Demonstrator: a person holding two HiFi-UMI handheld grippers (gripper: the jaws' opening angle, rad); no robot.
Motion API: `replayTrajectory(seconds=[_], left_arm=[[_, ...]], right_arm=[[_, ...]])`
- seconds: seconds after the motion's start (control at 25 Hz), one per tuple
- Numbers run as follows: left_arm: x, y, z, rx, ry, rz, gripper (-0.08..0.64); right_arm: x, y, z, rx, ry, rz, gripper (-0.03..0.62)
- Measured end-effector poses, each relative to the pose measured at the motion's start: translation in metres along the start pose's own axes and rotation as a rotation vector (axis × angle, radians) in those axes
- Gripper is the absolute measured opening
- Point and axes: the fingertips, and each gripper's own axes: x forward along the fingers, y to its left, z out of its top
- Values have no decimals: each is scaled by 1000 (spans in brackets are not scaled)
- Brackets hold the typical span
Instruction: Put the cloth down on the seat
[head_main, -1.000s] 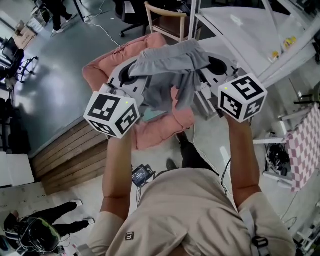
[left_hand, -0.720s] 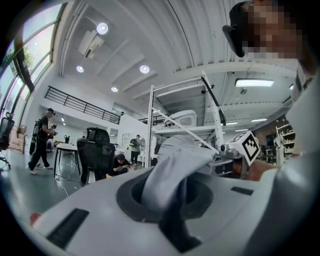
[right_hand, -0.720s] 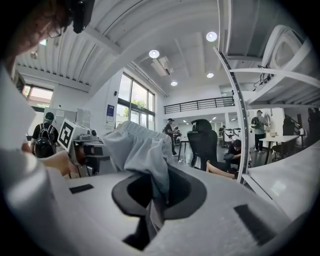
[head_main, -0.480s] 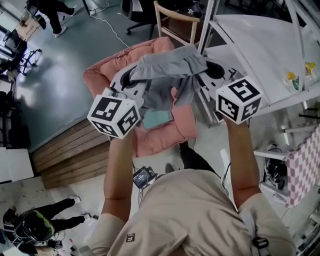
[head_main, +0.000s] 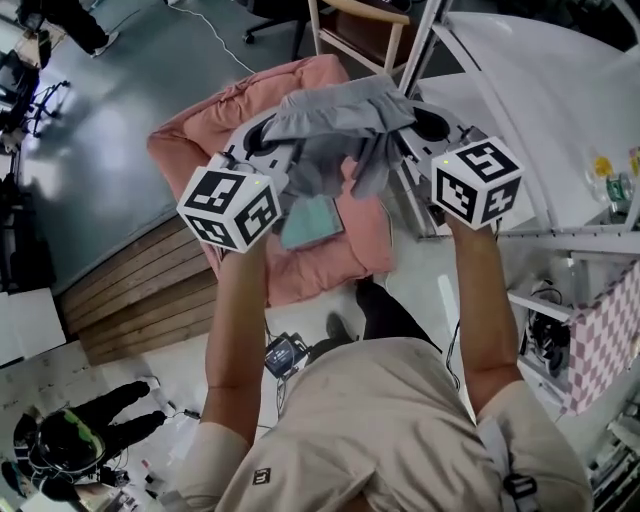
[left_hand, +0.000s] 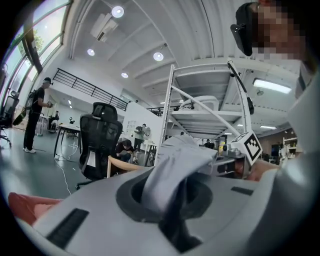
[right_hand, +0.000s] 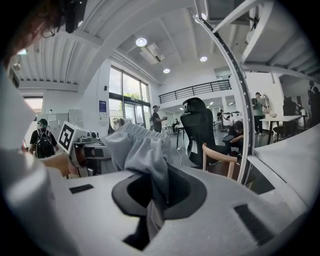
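Observation:
A grey cloth (head_main: 340, 125) hangs stretched between my two grippers above a pink cushioned seat (head_main: 230, 110). My left gripper (head_main: 268, 142) is shut on the cloth's left end, and the grey cloth (left_hand: 175, 170) runs up out of its jaws in the left gripper view. The right gripper (head_main: 425, 125) is shut on the right end, where the grey cloth (right_hand: 142, 155) bunches above the jaws. Loose folds dangle from the middle toward the seat. A teal folded item (head_main: 312, 220) lies on the seat under the cloth.
A wooden chair (head_main: 355, 20) stands behind the seat. A white metal frame and table (head_main: 520, 90) run along the right. Wooden floor boards (head_main: 130, 300) lie left of the seat. A black office chair (right_hand: 197, 127) and people stand farther back.
Both grippers moved forward and down with the cloth, which now hangs lower over the seat. The teal item shows more clearly beneath it.

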Motion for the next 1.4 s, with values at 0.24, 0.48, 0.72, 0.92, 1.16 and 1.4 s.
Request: replayTrajectory(seconds=[0.24, 0.48, 0.72, 0.92, 1.16, 1.4], left_arm=[[35, 31, -39, -39, 60, 7, 32], [73, 60, -90, -77, 127, 30, 34], [101, 75, -135, -118, 197, 48, 34], [126, 92, -170, -140, 243, 67, 34], [147, 108, -215, -180, 306, 84, 37], [165, 134, -247, -198, 350, 114, 54]], right_arm=[[37, -33, -28, 48, 50, -13, 14], [72, -69, -69, 90, 104, -16, 14], [94, -99, -112, 143, 158, -22, 15], [117, -125, -144, 176, 194, -24, 15], [140, -148, -184, 222, 240, -25, 15], [170, -170, -212, 248, 269, -36, 17]])
